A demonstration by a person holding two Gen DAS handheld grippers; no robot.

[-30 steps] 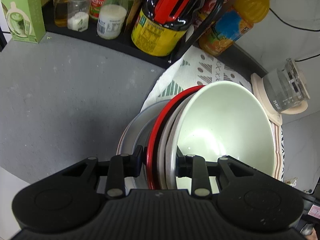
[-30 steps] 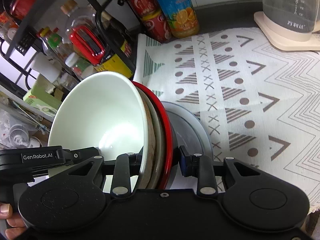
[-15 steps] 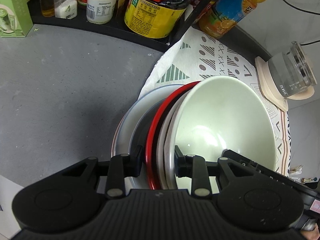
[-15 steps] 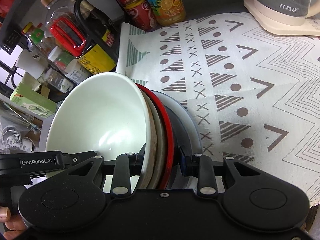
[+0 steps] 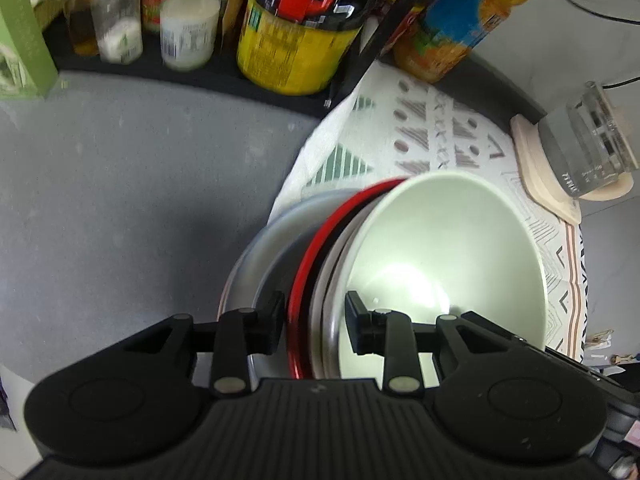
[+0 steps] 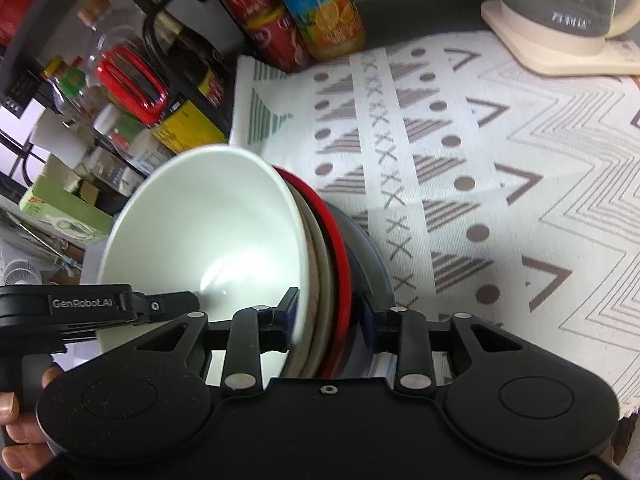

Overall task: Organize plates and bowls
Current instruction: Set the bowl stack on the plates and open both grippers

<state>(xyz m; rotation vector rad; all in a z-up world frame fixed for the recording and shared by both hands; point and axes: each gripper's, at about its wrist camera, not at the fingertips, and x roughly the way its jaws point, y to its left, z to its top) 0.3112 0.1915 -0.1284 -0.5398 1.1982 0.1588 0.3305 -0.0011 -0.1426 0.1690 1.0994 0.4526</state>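
Note:
A pale green bowl (image 5: 440,260) (image 6: 208,220) is nested in a beige bowl (image 5: 324,280) and a red bowl (image 5: 304,264) (image 6: 340,248). This stack rests on a grey plate (image 5: 256,248) (image 6: 376,256) at the edge of the patterned cloth (image 6: 480,160). My left gripper (image 5: 315,314) straddles the three rims from one side, my right gripper (image 6: 328,310) from the other. Both sets of jaws are opening, with the rims still between them. A thin gap shows beside the pads. A hand (image 6: 12,412) holds the left gripper's handle.
A black rack at the back holds a yellow-labelled jar (image 5: 296,52), small bottles and a green carton (image 5: 20,40). An orange juice bottle (image 6: 320,4) and red cans stand behind the cloth. A glass kettle (image 6: 560,0) sits at the far right. Grey counter (image 5: 120,200) lies left.
Both grippers' jaws have widened slightly around the bowl rims. The left wrist view has slid a little and is blurred. The stack keeps its place on the grey plate.

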